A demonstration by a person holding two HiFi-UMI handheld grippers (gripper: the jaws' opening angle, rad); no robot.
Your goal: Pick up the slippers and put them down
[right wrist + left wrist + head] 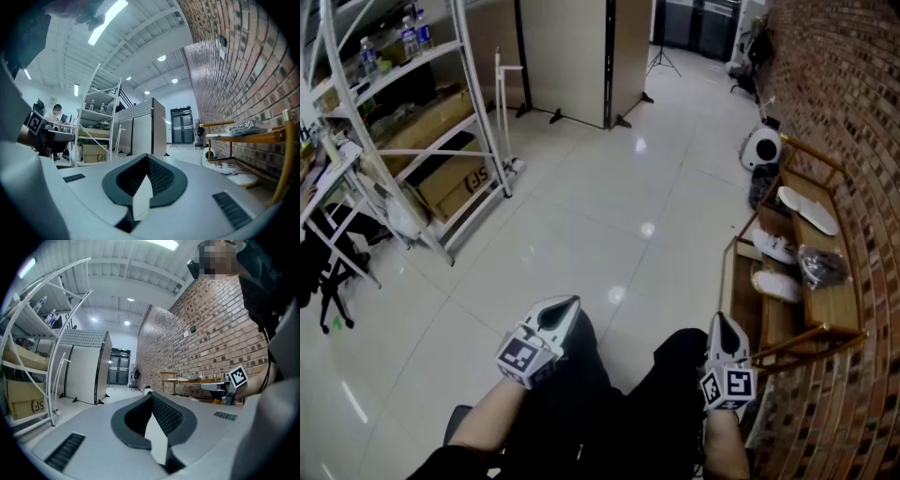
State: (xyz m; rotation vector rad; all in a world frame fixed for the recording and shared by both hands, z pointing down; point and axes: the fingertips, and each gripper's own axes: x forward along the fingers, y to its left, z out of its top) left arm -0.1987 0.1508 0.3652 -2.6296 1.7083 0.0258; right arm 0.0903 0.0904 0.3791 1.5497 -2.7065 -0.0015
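A wooden shoe rack stands along the brick wall at the right. A pair of flat white slippers lies on its top shelf beside a dark bagged item. Two white shoes sit on the lower shelf. My left gripper is held over my lap, well left of the rack, shut and empty. Close to the rack's near end, my right gripper is also shut with nothing in it. The left gripper view shows shut jaws and the rack far off. The right gripper view shows shut jaws with the rack to their right.
White metal shelving with cardboard boxes stands at the left. Partition panels stand at the back. A round white appliance sits on the floor past the rack's far end. Glossy tiled floor lies between.
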